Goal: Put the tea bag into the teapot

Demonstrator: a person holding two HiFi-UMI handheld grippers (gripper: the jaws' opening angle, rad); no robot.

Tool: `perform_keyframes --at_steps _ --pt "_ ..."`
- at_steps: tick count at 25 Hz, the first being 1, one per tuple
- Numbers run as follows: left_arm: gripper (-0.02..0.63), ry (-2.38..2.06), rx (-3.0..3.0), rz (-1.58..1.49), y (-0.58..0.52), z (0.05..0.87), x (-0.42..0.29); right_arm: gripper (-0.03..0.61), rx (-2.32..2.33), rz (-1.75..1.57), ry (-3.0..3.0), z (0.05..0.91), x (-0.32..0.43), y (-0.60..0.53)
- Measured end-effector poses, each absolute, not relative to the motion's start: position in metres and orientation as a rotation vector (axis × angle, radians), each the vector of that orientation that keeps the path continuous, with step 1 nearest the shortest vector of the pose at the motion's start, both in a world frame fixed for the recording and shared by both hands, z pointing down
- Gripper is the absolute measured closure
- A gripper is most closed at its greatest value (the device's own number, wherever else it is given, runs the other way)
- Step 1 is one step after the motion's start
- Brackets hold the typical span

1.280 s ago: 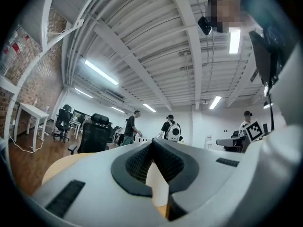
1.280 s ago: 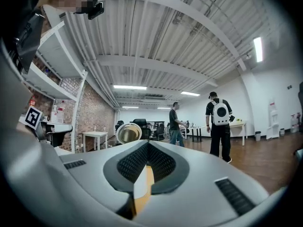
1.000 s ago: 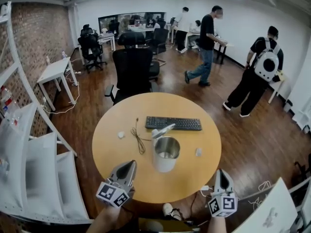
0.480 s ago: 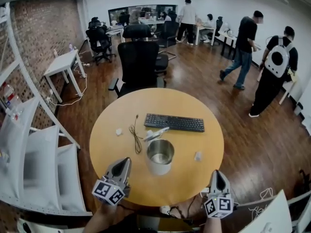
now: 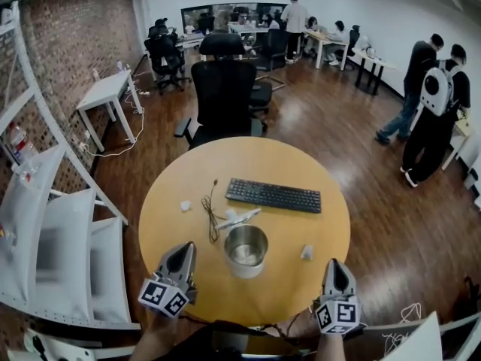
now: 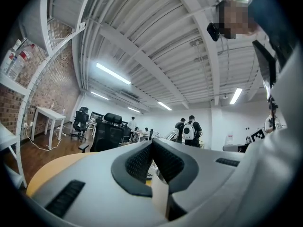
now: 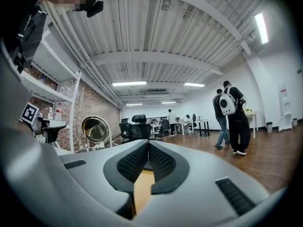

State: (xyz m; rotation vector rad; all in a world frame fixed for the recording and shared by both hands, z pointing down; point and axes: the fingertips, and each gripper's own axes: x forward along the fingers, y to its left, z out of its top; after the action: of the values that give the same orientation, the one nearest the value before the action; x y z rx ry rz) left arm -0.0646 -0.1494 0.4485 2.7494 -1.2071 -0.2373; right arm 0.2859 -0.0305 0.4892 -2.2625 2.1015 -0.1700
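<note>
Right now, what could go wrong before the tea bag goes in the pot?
1. The left bit and right bit look alike, so the wrong one might get grabbed.
2. The cable lies close by the pot; reaching past could snag it.
3. The left tool and right tool are shut; they might just push a bit away.

No text, brand or number is readable here. The left gripper (image 5: pixel 183 248) and the right gripper (image 5: pixel 336 264) each carry a cube with only black-and-white square patterns, no letters. The keyboard (image 5: pixel 273 195), at about 1 o'clock from the teapot (image 5: pixel 242 268), has keys too small to read.
</note>
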Motion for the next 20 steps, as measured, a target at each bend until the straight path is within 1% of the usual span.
perform_keyframes --at_steps 4,5,6,8,10,12,14,15,20 --pt "0.62 -1.206 2.76 -0.254 -0.168 0.444 -0.075 0.568 -2.289 -0.164 2.048 0.485 0.286 -0.048" --pt "0.62 -1.209 2.761 -0.25 -0.173 0.444 -0.078 0.559 -2.293 -0.169 2.044 0.484 0.284 -0.051" --pt "0.62 -1.212 2.758 -0.245 -0.177 0.445 -0.08 0.543 -2.297 -0.183 2.05 0.485 0.283 -0.055" --pt "0.62 -1.207 2.746 -0.233 -0.182 0.451 -0.08 0.49 -2.309 -0.233 2.077 0.491 0.281 -0.06" --pt "0.62 -1.19 2.74 -0.21 -0.184 0.459 -0.078 0.479 -2.333 -0.285 2.095 0.506 0.282 -0.063" --pt "0.62 -1.174 2.731 -0.171 -0.185 0.47 -0.075 0.448 -2.352 -0.354 2.099 0.522 0.283 -0.066" --pt "0.62 -1.164 2.722 -0.113 -0.186 0.482 -0.073 0.445 -2.368 -0.446 2.098 0.537 0.283 -0.066" --pt "0.62 -1.163 2.715 -0.078 -0.186 0.489 -0.073 0.424 -2.379 -0.491 2.102 0.545 0.283 -0.066" --pt "0.62 -1.141 2.649 0.043 -0.184 0.526 -0.07 0.422 -2.461 -0.62 2.118 0.579 0.288 -0.061"
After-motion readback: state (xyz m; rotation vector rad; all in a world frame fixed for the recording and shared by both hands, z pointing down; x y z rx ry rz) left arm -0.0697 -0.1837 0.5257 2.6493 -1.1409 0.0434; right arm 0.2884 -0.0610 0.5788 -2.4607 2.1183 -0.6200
